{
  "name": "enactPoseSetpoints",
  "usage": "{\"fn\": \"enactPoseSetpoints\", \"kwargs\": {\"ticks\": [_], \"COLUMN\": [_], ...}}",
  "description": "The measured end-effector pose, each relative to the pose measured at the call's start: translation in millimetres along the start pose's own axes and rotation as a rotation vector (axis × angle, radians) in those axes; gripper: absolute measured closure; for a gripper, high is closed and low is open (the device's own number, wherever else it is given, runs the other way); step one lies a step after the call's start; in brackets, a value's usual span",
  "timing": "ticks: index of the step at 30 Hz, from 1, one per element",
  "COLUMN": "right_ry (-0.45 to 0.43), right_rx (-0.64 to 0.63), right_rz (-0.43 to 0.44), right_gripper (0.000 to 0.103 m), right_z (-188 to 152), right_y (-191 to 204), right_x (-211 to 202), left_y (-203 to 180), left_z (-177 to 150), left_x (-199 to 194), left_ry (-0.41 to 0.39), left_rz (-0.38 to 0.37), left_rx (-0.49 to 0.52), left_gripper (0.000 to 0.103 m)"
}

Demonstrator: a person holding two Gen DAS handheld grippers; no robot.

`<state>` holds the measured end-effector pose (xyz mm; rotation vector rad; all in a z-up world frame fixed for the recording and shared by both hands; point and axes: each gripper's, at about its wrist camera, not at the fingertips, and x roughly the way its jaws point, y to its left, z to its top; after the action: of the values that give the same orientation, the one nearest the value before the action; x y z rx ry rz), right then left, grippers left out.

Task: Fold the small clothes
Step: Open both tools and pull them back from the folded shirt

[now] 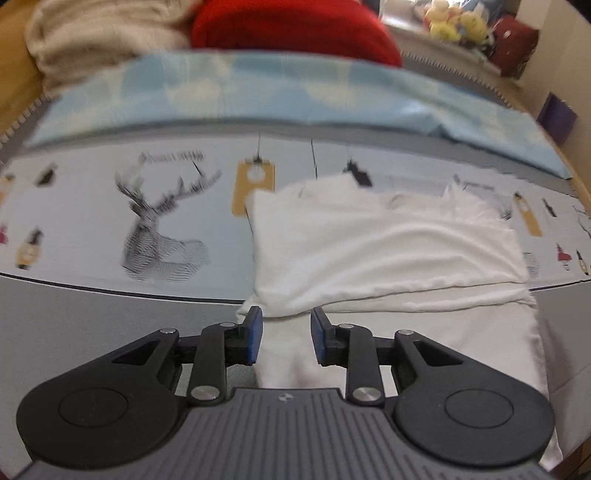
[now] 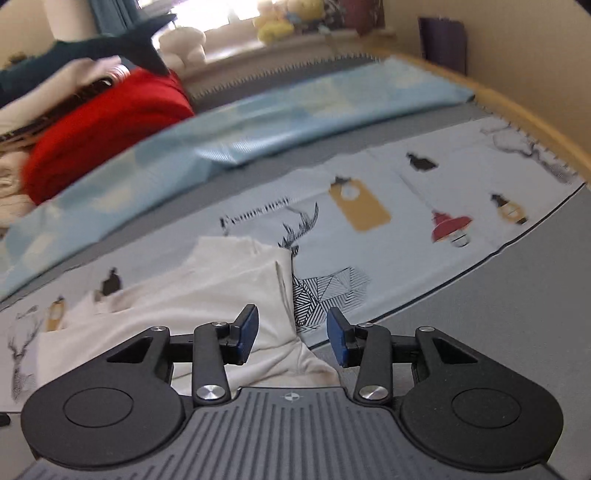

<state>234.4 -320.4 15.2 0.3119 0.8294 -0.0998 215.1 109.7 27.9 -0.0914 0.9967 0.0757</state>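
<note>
A small white garment [image 1: 388, 254] lies partly folded on a printed light-blue cloth [image 1: 92, 206] on a grey bed. In the left wrist view its upper layer is folded over the lower one, and its near left corner lies between the blue pads of my left gripper [image 1: 286, 334], which is open. In the right wrist view the garment [image 2: 207, 291] lies left of centre, with its near right corner between the pads of my right gripper [image 2: 291, 336], also open. Neither gripper holds anything.
A pale blue cloud-print sheet [image 1: 295, 88] lies behind the printed cloth. A red cushion [image 1: 291, 26] and a cream blanket [image 1: 99, 33] lie at the back, with plush toys [image 1: 454, 20] on a sill. A wooden bed edge [image 2: 517, 107] runs along the right.
</note>
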Motion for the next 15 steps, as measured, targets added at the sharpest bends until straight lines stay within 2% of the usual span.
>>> {"fn": "enactPoseSetpoints", "kwargs": {"ticks": [7,11,13,14,15], "right_ry": [-0.085,-0.108,-0.093,-0.075,-0.027], "right_rx": [-0.070,-0.096,-0.088,-0.085,-0.078], "right_rz": [0.061,0.046,0.042,0.038,0.016], "right_gripper": [0.060,0.060,0.060,0.060,0.060], "right_z": [-41,-88,-117,-130,-140], "right_y": [-32,-61,-80,-89,-97], "right_x": [-101,-135,-137,-134,-127], "left_y": [-8,2,12,18,24], "left_z": [-49,-100,-130,-143,-158], "left_x": [-80,-97,-95,-91,-85], "left_ry": [-0.062,-0.074,-0.074,-0.068,-0.062], "left_rz": [-0.005,-0.089,-0.146,-0.170,-0.197], "left_rx": [0.014,0.021,-0.014,-0.031,-0.056], "left_gripper": [0.062,0.062,0.072,0.084,0.086]}}
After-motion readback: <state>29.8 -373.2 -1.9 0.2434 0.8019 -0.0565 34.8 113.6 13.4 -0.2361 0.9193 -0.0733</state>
